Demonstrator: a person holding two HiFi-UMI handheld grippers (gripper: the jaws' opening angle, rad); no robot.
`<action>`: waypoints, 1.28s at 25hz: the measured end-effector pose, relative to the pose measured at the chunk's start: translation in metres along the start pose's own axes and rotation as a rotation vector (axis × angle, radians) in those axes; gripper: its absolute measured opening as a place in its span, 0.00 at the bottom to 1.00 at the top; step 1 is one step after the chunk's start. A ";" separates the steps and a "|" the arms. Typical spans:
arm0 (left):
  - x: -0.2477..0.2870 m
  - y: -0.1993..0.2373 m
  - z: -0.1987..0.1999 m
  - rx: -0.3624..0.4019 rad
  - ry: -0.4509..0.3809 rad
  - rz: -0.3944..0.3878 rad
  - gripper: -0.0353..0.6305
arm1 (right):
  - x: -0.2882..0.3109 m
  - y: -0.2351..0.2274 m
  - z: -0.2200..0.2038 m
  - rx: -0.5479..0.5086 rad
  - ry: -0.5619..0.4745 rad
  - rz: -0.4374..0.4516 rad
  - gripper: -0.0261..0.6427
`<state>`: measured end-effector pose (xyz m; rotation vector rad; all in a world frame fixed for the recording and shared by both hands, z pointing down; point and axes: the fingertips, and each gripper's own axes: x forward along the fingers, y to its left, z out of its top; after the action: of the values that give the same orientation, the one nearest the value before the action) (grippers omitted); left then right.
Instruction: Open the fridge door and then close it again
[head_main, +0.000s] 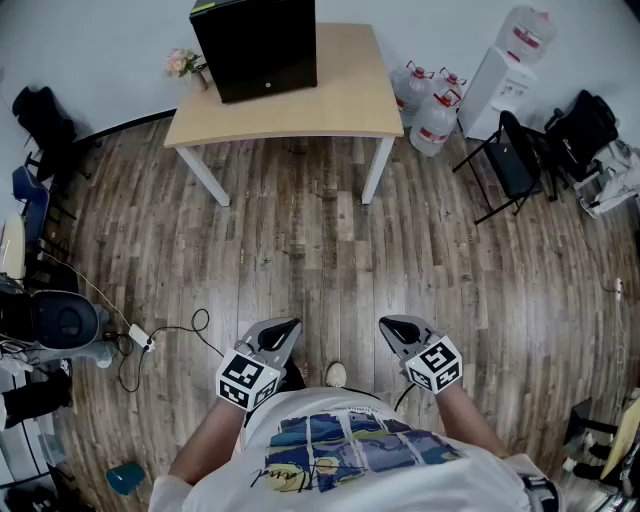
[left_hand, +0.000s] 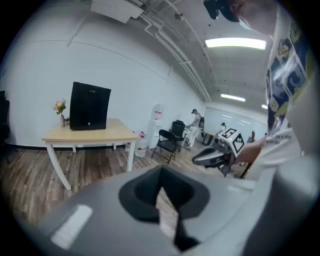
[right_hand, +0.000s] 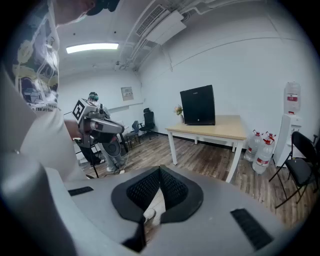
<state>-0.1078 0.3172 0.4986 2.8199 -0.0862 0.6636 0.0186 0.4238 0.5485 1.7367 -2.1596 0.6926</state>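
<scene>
Fridge (head_main: 255, 45) is what I take the matte black box to be. It stands at the back left of the pale wooden table (head_main: 350, 95), well apart from me across the plank floor (head_main: 300, 230), with its door still shut. The front is flat and plain, with 1 small pale mark low on it, and I can see no handle from here. A small bunch of flowers (head_main: 182, 62) sits just beside it on the left. The left gripper (head_main: 288, 325) and right gripper (head_main: 392, 325) hang low in front of my body. The jaws of each are closed tip to tip on nothing, their dark ribbed pads set in smooth grey housings. I judge the task has not started and this is the approach step. Next I need to walk up to the table, spread 1 pair of jaws, and find the door's free edge. The face looks slick, so I expect to hook that edge instead of pinching the front.
</scene>
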 end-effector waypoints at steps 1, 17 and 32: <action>0.004 0.004 0.003 -0.007 -0.008 -0.003 0.06 | 0.003 -0.005 0.001 -0.004 -0.001 -0.002 0.06; 0.062 0.162 0.109 0.021 -0.175 -0.070 0.06 | 0.115 -0.089 0.132 -0.082 -0.001 -0.049 0.06; 0.046 0.302 0.136 -0.075 -0.221 0.084 0.06 | 0.277 -0.143 0.299 -0.338 0.004 0.165 0.13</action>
<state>-0.0418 -0.0090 0.4682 2.8190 -0.2648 0.3543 0.1150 0.0118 0.4622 1.3962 -2.2769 0.3392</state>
